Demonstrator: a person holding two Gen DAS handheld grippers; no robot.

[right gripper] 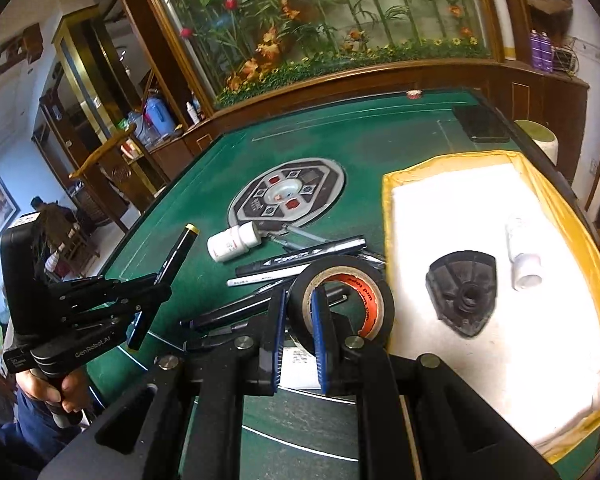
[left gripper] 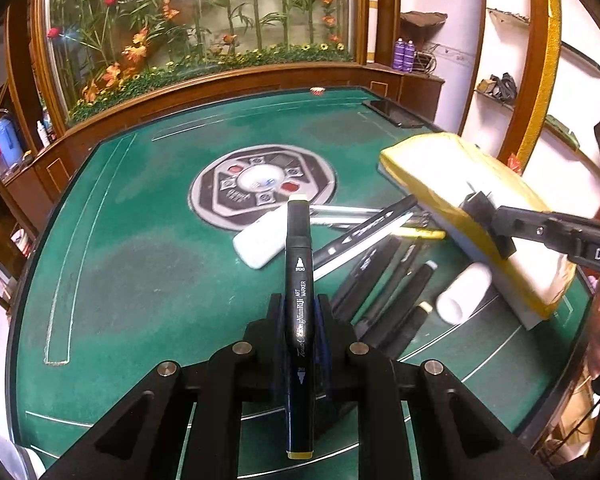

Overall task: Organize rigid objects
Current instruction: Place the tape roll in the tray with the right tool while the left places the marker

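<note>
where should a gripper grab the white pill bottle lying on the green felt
Grip the white pill bottle across its round body from above, jaws square to its long axis. It lies on its side with felt free either side; the cap end is narrower.

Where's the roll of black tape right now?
The black tape roll is clamped in the right gripper, held above the pile of pens, just left of the yellow-edged tray.

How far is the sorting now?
Done: a white bottle and a black part lie in the tray. In hand: left gripper holds a marker, right gripper holds tape. Left: pens and another bottle.
</note>
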